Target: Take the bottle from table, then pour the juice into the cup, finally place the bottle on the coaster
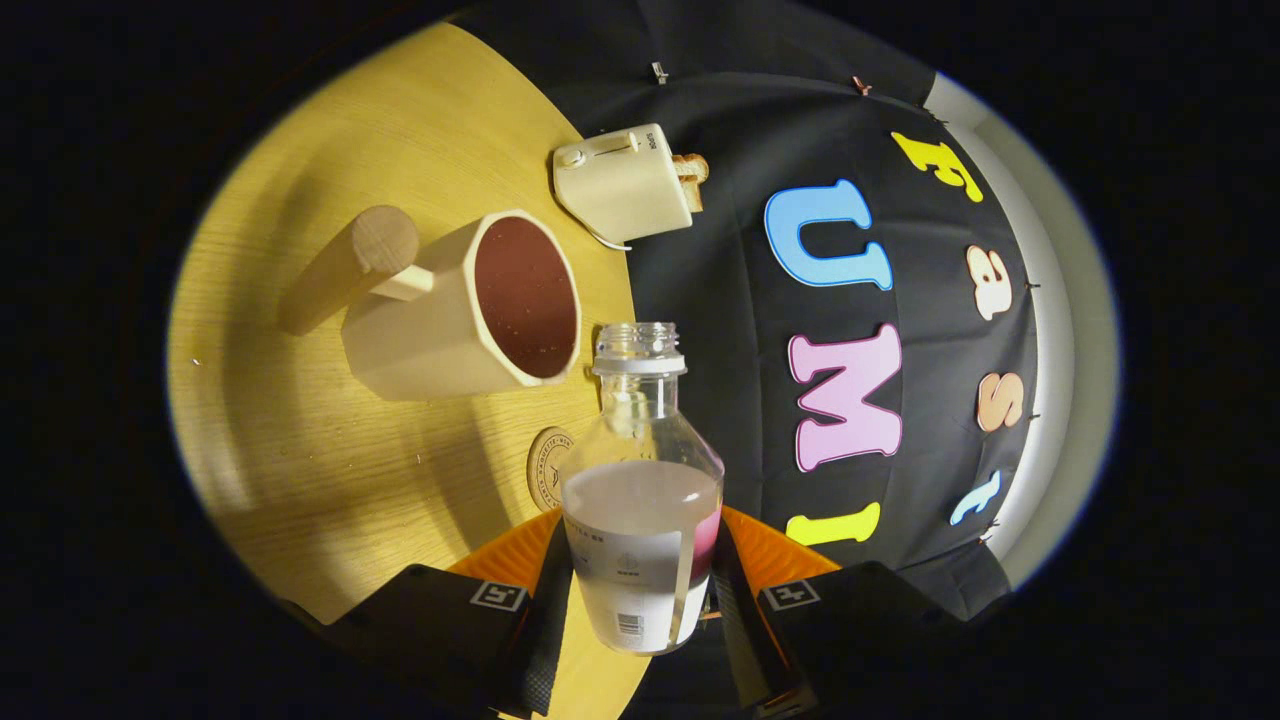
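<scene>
My gripper point(640, 590) holds the bottle point(640, 500) w/ both fingers, over the wood tabletop point(300, 450) edge; cup point(470, 305) beyond, coaster point(545, 465) near.

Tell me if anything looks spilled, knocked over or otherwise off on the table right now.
No spill shows. The claw is shut on the uncapped bottle, its mouth beside the cup, which already holds dark red juice. The coaster lies flat, bare. The toaster sits at the table edge.
</scene>
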{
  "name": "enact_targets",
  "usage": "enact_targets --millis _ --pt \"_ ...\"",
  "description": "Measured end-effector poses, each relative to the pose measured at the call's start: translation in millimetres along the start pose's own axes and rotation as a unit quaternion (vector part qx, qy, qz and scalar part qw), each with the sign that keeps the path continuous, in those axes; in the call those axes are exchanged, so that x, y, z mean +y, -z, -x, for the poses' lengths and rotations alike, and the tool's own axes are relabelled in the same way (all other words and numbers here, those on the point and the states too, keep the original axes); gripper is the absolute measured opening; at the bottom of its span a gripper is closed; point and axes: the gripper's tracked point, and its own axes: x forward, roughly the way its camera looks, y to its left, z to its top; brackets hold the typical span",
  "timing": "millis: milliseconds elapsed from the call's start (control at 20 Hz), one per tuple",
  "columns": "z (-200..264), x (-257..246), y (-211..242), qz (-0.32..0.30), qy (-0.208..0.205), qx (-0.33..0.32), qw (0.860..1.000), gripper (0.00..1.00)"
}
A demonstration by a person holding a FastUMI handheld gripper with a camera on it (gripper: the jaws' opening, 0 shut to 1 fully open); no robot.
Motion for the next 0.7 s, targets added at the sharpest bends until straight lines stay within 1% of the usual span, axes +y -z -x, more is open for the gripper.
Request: enact_targets --millis 300,500,700 --pt "-1.9 -4.5 0.4 0.043 0.01 0.003 0.999 0.7" --pt "-4.1 -8.2 -2.4 0.086 0.026 -0.004 0.996 0.7" --pt "-6.7 -12.2 -3.5 0.106 0.036 -0.01 0.994 0.7"
